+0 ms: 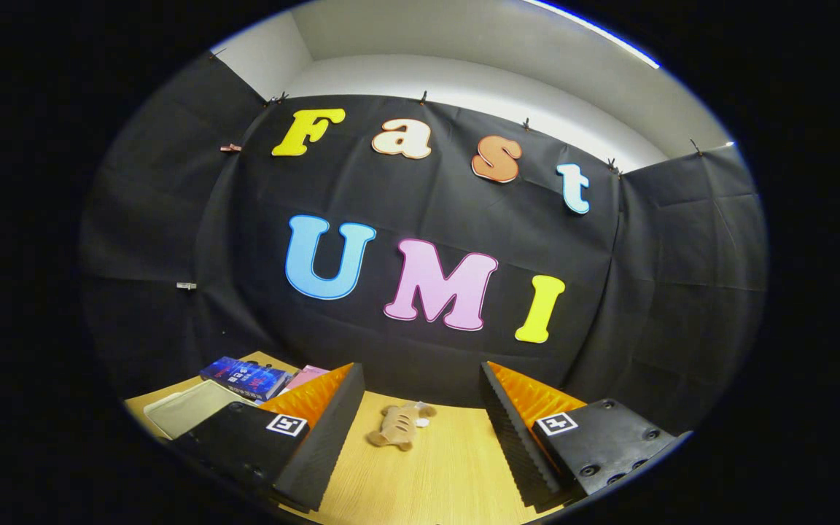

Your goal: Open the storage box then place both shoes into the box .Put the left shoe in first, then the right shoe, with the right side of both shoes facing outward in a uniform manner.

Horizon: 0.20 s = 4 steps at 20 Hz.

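Note:
My gripper [420, 408] is open, held above a wooden table [434, 474], its two fingers spread wide with nothing between them. Just ahead of the fingers, in the gap, a small tan plush toy [398, 425] lies on the table near the cloth wall. I see no shoe or storage box in this view.
Beyond the left finger, at the table's far left, lie a blue packet [243, 377], a pink item [305, 376] and a pale flat pad [190, 407]. The black cloth wall rises right behind the table's back edge.

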Tool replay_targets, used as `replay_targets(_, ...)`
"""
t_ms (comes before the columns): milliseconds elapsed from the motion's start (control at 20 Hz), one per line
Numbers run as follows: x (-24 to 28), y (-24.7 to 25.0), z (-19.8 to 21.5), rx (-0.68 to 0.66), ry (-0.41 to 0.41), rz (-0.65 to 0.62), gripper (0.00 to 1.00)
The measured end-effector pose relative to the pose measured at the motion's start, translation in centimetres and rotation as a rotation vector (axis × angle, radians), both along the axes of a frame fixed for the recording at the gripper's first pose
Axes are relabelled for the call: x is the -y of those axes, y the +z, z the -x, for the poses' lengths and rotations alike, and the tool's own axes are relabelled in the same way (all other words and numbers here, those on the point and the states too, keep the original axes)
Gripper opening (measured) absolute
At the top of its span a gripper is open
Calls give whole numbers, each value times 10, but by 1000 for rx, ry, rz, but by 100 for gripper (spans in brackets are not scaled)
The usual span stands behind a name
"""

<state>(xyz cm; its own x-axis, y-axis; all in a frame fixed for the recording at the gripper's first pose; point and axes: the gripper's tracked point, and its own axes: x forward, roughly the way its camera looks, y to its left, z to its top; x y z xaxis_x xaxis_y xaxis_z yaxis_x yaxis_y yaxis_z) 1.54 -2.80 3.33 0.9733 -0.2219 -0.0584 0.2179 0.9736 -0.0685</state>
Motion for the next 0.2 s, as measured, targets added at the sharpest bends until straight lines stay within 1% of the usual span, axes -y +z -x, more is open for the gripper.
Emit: replay_targets(200,-5,1,1,-3,5,13,98)
